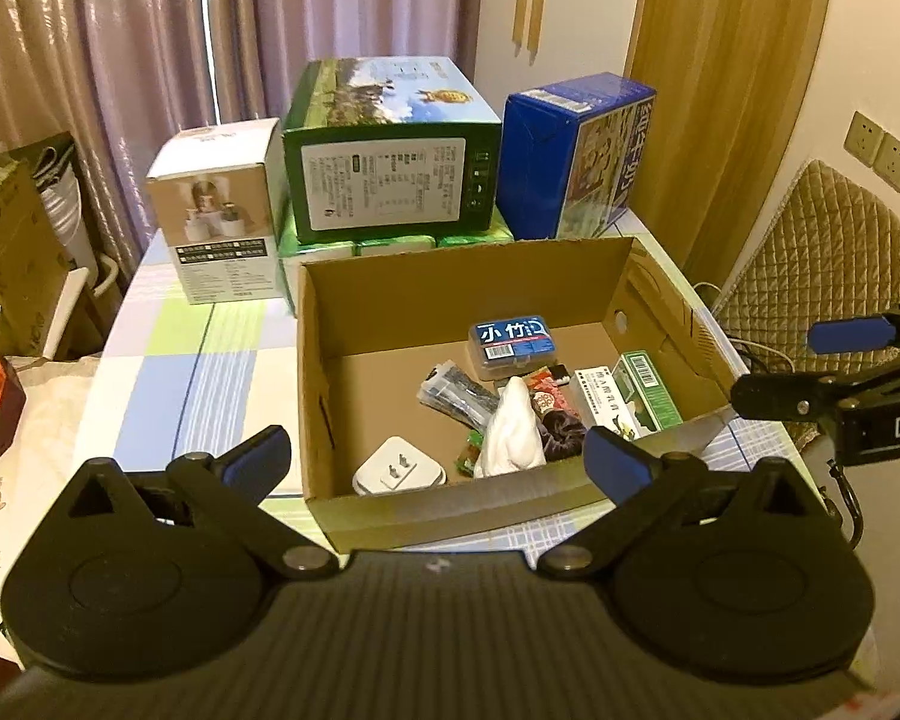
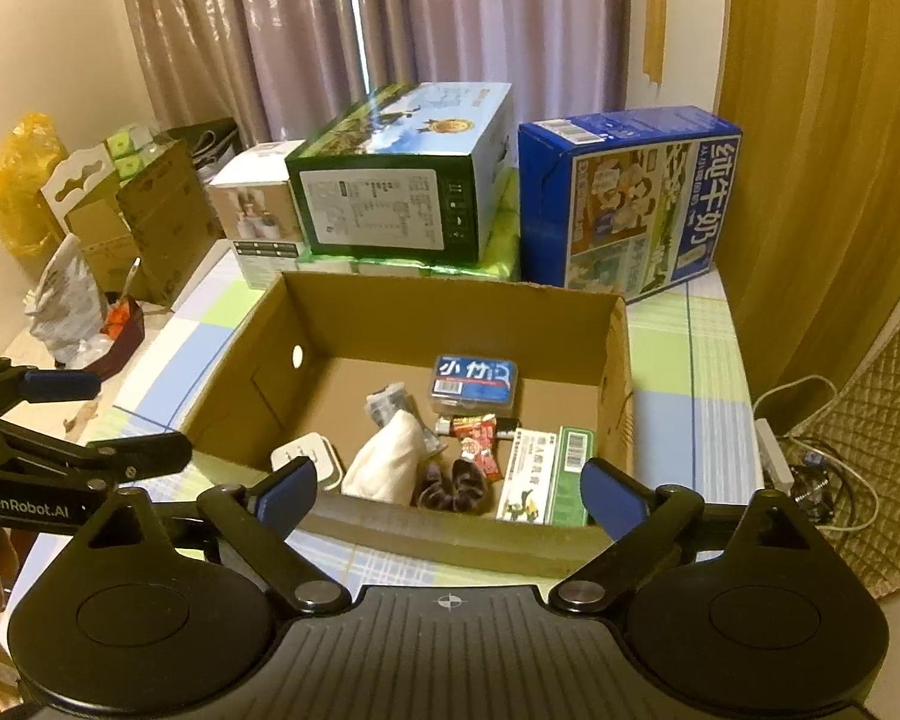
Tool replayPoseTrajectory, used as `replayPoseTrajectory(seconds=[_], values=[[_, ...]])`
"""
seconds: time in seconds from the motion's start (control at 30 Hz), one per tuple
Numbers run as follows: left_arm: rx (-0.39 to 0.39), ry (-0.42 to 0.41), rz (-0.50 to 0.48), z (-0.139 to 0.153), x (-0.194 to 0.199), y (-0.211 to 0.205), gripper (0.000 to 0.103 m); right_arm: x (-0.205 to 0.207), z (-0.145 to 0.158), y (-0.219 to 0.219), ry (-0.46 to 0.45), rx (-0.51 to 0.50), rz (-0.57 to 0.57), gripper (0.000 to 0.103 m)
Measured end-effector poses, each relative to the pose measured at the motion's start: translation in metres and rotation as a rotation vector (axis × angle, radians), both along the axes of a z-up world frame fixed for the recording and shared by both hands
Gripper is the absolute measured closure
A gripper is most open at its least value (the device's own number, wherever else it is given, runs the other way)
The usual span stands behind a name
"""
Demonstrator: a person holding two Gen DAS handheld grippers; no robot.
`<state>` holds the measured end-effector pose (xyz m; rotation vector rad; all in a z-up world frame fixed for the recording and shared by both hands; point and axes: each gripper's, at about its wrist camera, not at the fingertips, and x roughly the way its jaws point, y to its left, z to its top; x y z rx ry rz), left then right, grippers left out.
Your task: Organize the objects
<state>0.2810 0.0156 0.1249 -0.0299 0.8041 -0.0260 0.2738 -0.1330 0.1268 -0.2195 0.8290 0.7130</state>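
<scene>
Along the far edge of my worktop (image 1: pixel 168 354), under its checked cloth, stand three cartons: a white box (image 1: pixel 219 210) toward the far left corner, a green-edged carton (image 1: pixel 390 162) mid-edge resting on green packs (image 1: pixel 360 246), and a blue milk carton (image 2: pixel 624 198) at the far right corner. Behind them hang mauve curtains (image 2: pixel 330 18). Off the left edge I see brown cardboard boxes (image 2: pixel 144 210) and a yellow bag (image 2: pixel 18 180). Off the right edge, a quilted cushion (image 1: pixel 834 246) and cables (image 2: pixel 822 480).

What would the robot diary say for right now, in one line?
left gripper: open, empty | right gripper: open, empty | cardboard box: plug adapter, white cloth inside
</scene>
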Motion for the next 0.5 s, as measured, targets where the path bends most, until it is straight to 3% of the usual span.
replayPoseTrajectory(seconds=[0.5], values=[[-0.02,-0.031,0.069,0.015,-0.085,-0.008,0.001,-0.076,0.009,-0.037,-0.015,0.014,-0.024,0.002]])
